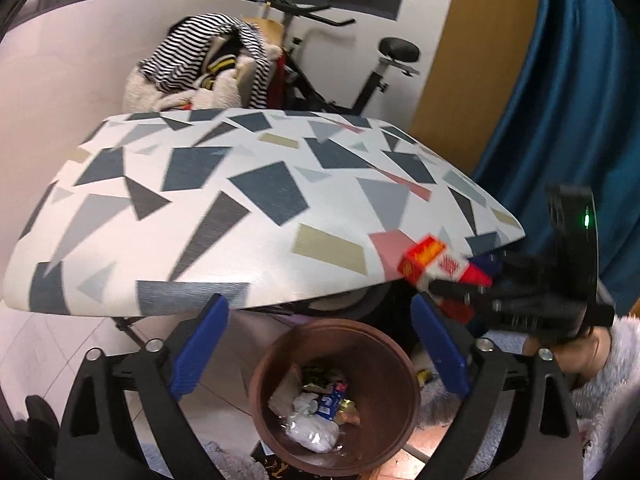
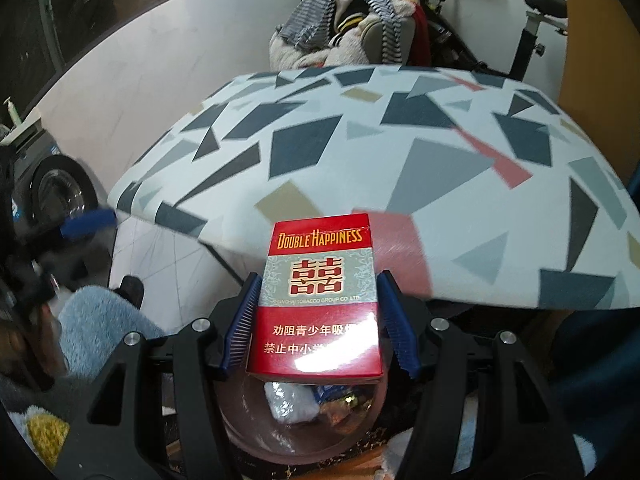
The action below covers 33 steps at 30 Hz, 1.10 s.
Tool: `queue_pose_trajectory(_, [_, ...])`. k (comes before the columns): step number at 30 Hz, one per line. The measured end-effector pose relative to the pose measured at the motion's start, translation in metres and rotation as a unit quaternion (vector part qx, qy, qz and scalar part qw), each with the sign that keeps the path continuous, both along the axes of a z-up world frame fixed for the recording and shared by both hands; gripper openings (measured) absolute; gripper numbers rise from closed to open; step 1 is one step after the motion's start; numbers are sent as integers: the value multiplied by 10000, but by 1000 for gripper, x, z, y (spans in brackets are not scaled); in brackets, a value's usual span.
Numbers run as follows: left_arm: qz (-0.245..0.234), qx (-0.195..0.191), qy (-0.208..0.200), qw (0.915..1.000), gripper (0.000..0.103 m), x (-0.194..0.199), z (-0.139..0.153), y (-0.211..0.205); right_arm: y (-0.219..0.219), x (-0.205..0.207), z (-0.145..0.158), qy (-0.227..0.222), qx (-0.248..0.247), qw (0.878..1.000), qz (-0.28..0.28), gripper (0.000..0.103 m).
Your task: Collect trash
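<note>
Right tool carries a cigarette pack to the bin, left tool hangs empty above it

The right tool point(image 2: 320, 316) is clenched on a red Double Happiness cigarette pack point(image 2: 320, 300), pads pressing its two sides at centre frame, with the brown trash bin point(image 2: 240, 432) just below it. The left tool point(image 1: 320, 356) gapes wide with nothing between its blue pads point(image 1: 198, 352), poised over the same bin in the lower middle, where wrappers and a white wad point(image 1: 310, 432) already lie. The patterned table point(image 1: 240, 208) behind looks bare, so this pack seems the last drop.
</note>
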<state>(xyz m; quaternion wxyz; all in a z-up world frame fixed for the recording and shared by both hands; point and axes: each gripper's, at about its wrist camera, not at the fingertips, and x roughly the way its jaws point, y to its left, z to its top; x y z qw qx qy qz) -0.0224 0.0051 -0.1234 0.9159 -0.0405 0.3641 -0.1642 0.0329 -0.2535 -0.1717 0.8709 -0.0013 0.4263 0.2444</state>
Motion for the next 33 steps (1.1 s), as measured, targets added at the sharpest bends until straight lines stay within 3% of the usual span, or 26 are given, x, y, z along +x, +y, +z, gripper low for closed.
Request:
queue_pose_trajectory(11, [528,164,30,9985,97,-3,1,21,28,-13,-37,501,-282,9976,385,60])
queue_pose_trajectory(19, [607,186,46,9980,97,-2,-1,22,37,-13,-48,634,-332,9963,475,64])
queue_pose_trajectory(21, [632,246,40,9977,97,0,0,21,38,-13,-45,519,-371,9969,451,84])
queue_pose_trajectory(22, [647,298,34,9975,97,0,1,20,38,-13,-41,420,-384,9974,431,87])
queue_pose_trajectory(27, [703,394,-62,9967,97,6,10,18,33,-6,-22,173,-328,9989,300,97])
queue_pose_trajectory(33, [731,474,-421,9953,97,16,43,14,22,11,24,-242,-360,9990,118,97])
